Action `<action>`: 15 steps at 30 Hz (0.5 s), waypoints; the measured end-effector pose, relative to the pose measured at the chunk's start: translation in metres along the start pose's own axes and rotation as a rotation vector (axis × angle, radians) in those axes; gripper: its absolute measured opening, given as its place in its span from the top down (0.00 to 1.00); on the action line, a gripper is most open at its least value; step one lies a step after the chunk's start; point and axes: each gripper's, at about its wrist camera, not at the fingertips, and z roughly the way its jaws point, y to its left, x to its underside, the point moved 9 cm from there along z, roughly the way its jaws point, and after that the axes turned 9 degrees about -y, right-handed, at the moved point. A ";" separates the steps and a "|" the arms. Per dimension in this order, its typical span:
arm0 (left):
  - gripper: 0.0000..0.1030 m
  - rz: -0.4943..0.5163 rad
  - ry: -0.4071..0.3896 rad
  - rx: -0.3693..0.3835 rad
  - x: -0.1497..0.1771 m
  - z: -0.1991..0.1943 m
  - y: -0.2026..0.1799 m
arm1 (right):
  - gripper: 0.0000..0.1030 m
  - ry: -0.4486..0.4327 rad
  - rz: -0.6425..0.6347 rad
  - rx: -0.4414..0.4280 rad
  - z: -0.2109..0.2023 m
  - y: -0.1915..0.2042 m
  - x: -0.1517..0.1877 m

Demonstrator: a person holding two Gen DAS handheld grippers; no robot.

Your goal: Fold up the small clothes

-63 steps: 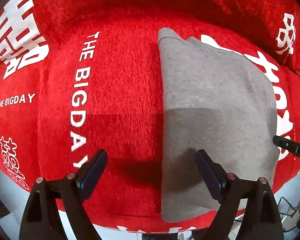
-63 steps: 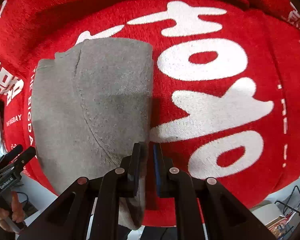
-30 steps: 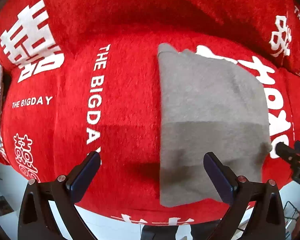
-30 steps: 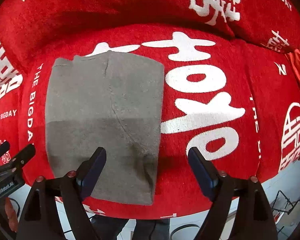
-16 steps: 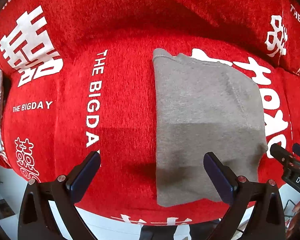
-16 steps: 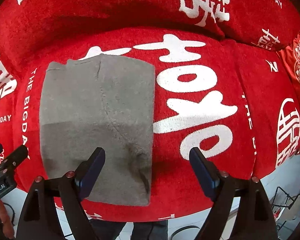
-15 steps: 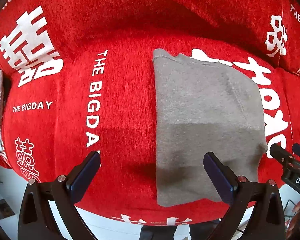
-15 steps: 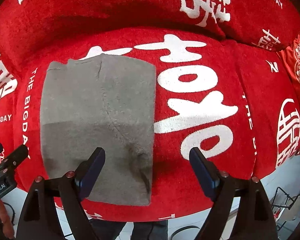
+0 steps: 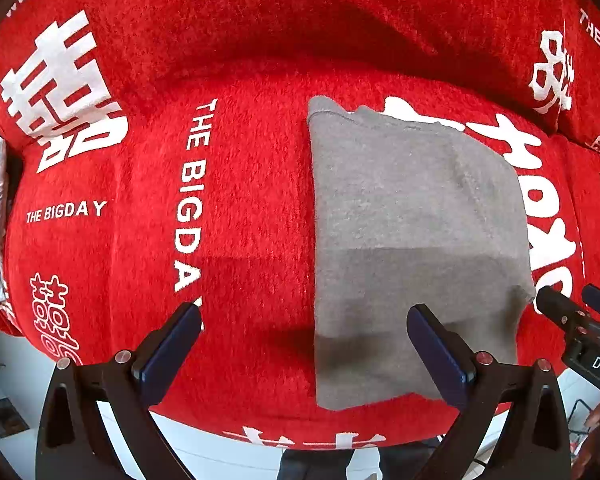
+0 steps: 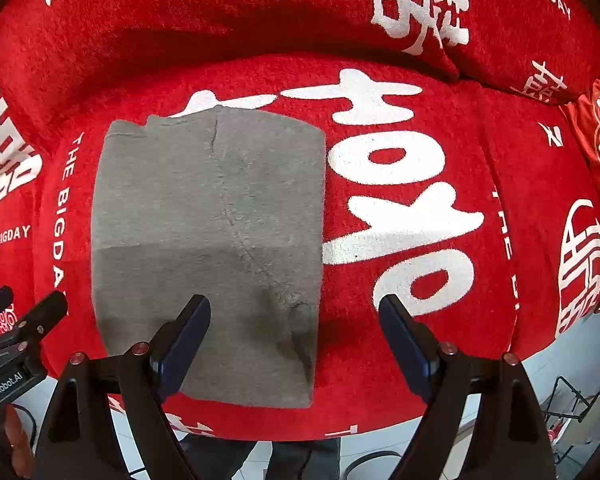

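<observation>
A folded grey garment [image 9: 412, 240] is laid flat on a red cover [image 9: 236, 200] printed with white lettering. In the left wrist view, the left gripper [image 9: 304, 332] is held with its jaws wide apart and nothing between them; the garment is seen at two o'clock from it, its left edge falling between the jaws. In the right wrist view, the right gripper [image 10: 294, 328] is likewise spread wide and empty, with the garment [image 10: 208, 240] at eleven o'clock.

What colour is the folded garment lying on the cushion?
Plain grey, no print; the folded garment shows best in the right wrist view, on the red cushion with white lettering.
</observation>
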 end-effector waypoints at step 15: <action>0.00 0.003 0.006 -0.006 0.004 0.002 0.004 | 0.15 0.011 -0.010 0.005 0.001 0.007 0.001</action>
